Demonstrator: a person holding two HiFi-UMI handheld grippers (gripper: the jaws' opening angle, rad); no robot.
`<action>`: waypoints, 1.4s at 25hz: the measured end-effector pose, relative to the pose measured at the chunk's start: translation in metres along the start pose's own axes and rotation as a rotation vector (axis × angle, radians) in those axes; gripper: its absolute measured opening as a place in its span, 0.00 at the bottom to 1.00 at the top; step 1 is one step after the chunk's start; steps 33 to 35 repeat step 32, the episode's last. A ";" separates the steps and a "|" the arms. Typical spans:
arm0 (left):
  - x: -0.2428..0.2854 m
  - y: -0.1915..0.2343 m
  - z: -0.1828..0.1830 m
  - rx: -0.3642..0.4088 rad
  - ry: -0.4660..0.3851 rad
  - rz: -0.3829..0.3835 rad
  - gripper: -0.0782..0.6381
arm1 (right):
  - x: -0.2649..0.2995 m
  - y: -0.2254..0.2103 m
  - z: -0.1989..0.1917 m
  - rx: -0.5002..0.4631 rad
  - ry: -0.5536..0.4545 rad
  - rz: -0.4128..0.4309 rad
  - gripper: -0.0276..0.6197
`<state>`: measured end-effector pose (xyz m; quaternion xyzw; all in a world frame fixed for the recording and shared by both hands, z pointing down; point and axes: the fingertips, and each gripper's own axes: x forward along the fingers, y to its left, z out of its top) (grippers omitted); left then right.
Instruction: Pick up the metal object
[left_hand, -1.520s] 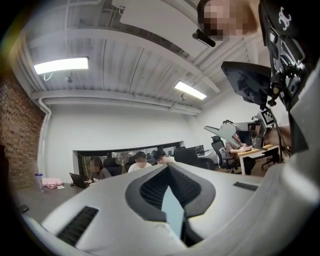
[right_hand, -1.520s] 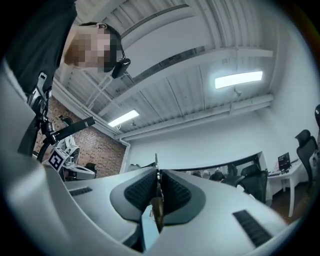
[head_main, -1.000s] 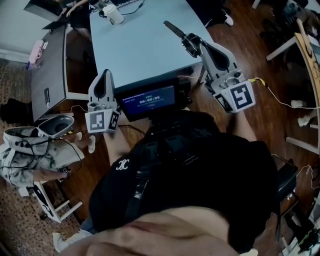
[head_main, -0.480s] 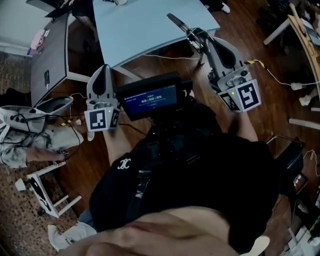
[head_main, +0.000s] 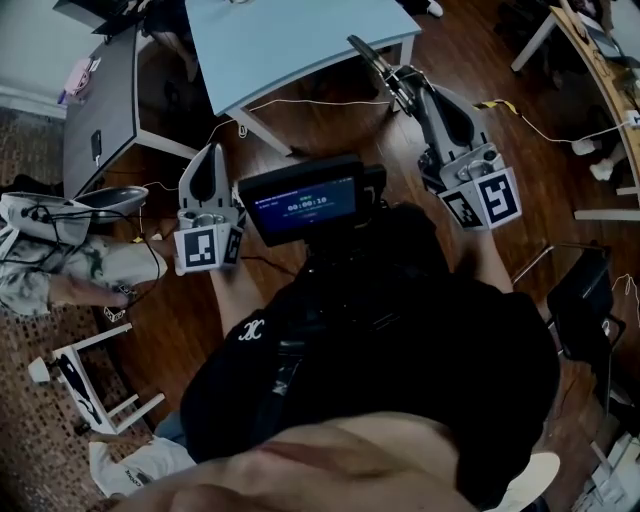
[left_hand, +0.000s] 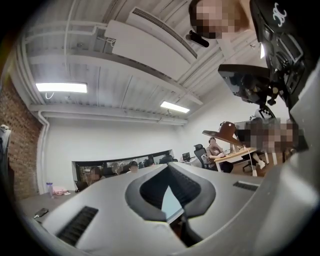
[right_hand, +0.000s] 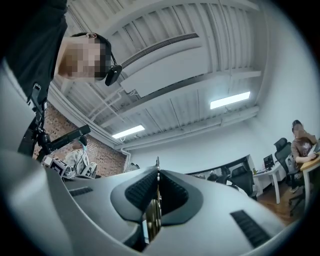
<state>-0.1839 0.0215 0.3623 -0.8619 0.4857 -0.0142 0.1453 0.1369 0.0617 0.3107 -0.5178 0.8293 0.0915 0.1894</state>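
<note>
The metal object (head_main: 368, 57) is a dark, slim, elongated piece that sticks out up and left from my right gripper (head_main: 401, 82), which is shut on it. It hangs in the air over the wooden floor, just off the near right corner of the light blue table (head_main: 300, 35). In the right gripper view the metal object (right_hand: 154, 212) shows edge-on as a thin strip clamped between the pads, and my right gripper (right_hand: 157, 173) points up at the ceiling. My left gripper (head_main: 210, 152) is shut and holds nothing; in its own view the left gripper (left_hand: 167, 166) also points upward.
A dark desk (head_main: 100, 110) stands at the left, with a seated person (head_main: 60, 265) and a white stool (head_main: 85, 385) below it. A small screen (head_main: 305, 200) sits at my chest. Cables (head_main: 510, 108) lie on the floor; a dark chair (head_main: 580, 295) stands at the right.
Both grippers have drawn back from the blue table and now hang over the floor. The table has slid toward the top of the view. The right gripper kept the metal object.
</note>
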 end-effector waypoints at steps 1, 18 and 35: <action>-0.002 -0.010 0.004 0.003 0.000 -0.002 0.11 | -0.009 -0.004 0.003 0.001 0.000 -0.003 0.04; -0.017 -0.063 0.022 0.023 0.024 0.043 0.11 | -0.044 -0.034 0.027 -0.026 -0.004 0.030 0.04; -0.016 -0.066 0.024 0.047 0.021 0.064 0.11 | -0.040 -0.037 0.030 -0.027 -0.031 0.056 0.04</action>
